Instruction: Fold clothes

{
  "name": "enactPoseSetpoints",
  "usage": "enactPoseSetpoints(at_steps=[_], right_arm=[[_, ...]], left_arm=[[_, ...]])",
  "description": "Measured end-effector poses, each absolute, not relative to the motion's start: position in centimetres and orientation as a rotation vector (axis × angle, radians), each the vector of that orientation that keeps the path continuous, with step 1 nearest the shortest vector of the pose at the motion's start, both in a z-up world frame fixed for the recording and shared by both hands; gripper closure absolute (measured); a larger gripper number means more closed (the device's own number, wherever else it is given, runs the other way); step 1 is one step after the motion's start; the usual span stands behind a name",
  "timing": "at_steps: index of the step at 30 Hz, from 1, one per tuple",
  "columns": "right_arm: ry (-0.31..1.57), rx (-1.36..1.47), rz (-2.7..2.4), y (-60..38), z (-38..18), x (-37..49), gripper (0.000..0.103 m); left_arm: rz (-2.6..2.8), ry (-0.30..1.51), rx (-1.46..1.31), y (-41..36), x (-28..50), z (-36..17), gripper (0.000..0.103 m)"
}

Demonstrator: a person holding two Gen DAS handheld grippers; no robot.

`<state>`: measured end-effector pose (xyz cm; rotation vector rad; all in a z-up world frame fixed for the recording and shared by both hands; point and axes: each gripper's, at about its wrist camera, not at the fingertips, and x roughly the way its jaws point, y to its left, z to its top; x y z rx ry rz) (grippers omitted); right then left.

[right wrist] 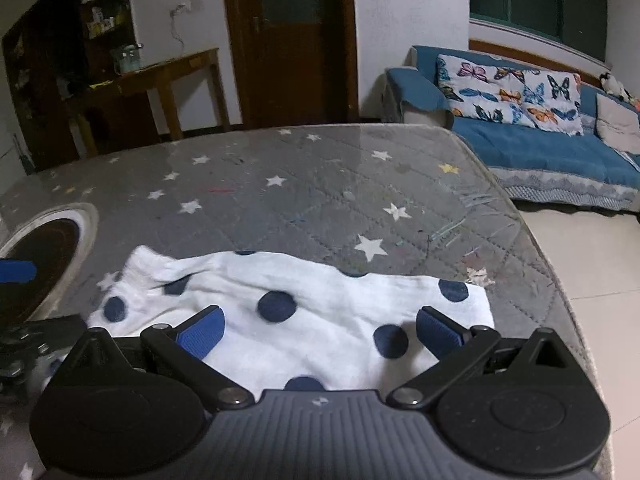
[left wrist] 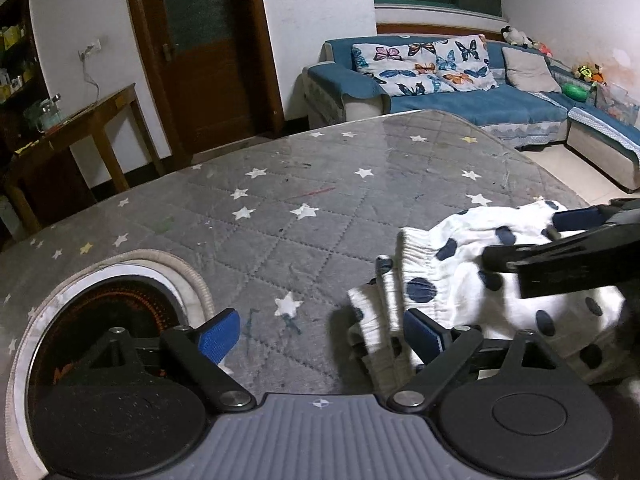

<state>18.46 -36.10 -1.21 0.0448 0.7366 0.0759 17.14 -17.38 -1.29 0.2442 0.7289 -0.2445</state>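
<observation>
Work surface: a table [left wrist: 280,208] under a grey quilted cover with white and a few yellow stars, diamond stitching, pen marks and a glossy sheen at the far end. Behind it stand a blue corner sofa [left wrist: 460,100] with butterfly-print cushions [left wrist: 432,64], a dark wooden door [left wrist: 200,48] and a wooden side table [left wrist: 92,120].

A round dark inset with a pale braided rim [left wrist: 120,304] sits in the cover at the near left, just behind the left gripper's left finger.

The task item, white polka-dot shorts [right wrist: 288,312] with navy spots and a ribbed elastic waistband [left wrist: 416,256], lies crumpled on the near right part of the table.

Left gripper [left wrist: 320,332]: jaws wide apart, nothing between the blue pads; its right pad is beside the waistband. Right gripper [right wrist: 318,330]: jaws spread over the fabric, not pinching it.
</observation>
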Motion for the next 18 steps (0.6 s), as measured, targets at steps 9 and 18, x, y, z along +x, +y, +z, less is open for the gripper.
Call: enactPoseSetpoints(at_steps=[9, 18], right_arm=[[0.738, -0.055, 0.109, -34.1, -1.6, 14.2, 0.0], [0.678, -0.073, 0.118, -32.7, -0.9, 11.0, 0.0]], left_arm=[[-0.242, 0.731, 0.245, -17.2, 16.4, -1.4, 0.012], [-0.246, 0.721, 0.24, -16.9, 14.8, -1.3, 0.009]])
